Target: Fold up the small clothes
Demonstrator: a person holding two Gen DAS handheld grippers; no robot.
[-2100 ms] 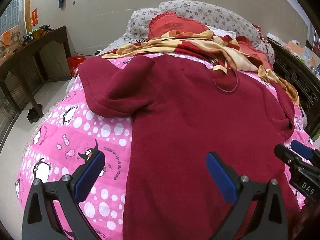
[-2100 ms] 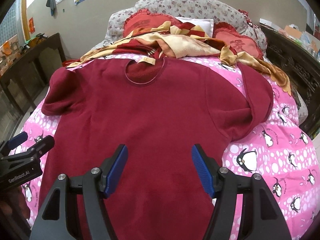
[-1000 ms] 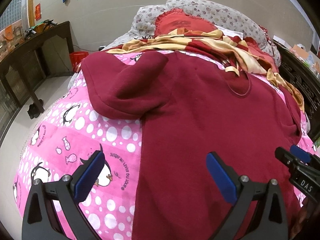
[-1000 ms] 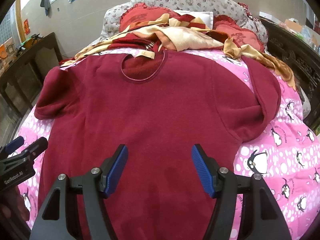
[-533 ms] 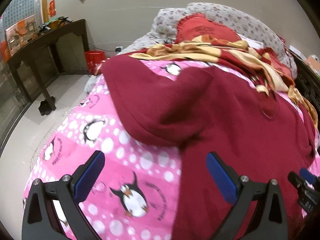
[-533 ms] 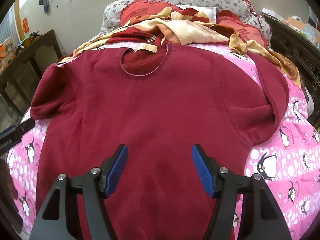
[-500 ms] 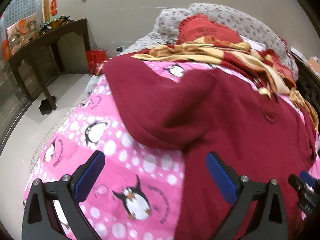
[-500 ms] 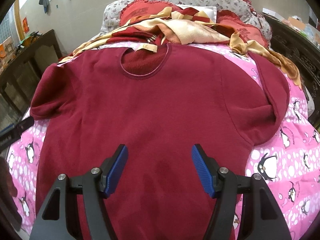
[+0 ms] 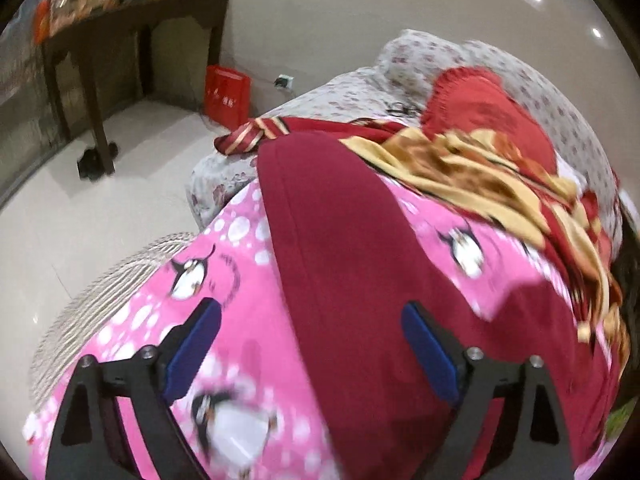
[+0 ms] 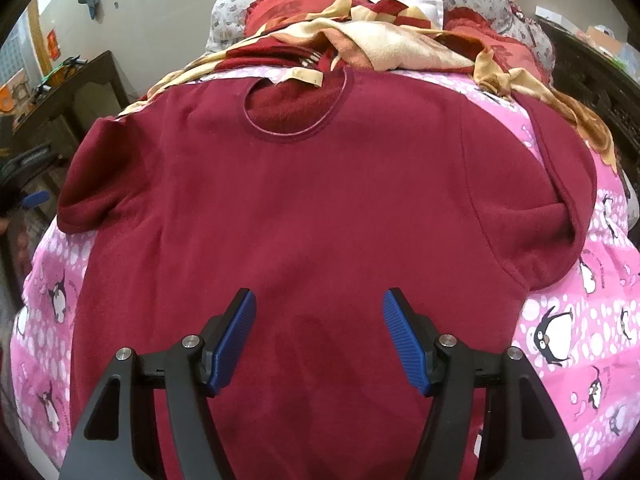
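A dark red sweater (image 10: 320, 208) lies flat, front up, on a pink penguin bedspread (image 10: 580, 340), its neck toward the pillows. My right gripper (image 10: 318, 336) hovers open over the sweater's lower body with nothing between its blue pads. The left wrist view is blurred. My left gripper (image 9: 312, 344) sits over the sweater's left sleeve (image 9: 340, 240) near the bed's left edge. Its jaws are closing, and the sleeve's edge and pink bedspread (image 9: 240, 280) lie between the pads, which do not press on the cloth. The sweater's right sleeve (image 10: 560, 200) is folded back on itself.
A red and gold blanket (image 10: 380, 44) and red pillows (image 9: 488, 112) are heaped past the sweater's neck. Left of the bed are pale floor, a dark wooden table (image 9: 120, 32) and a red bag (image 9: 227, 96). Dark carved furniture (image 10: 600, 80) stands on the right.
My left gripper has swung left from the sweater's body to its left sleeve and rolled, and its jaws stand a little narrower. The right gripper has barely moved.
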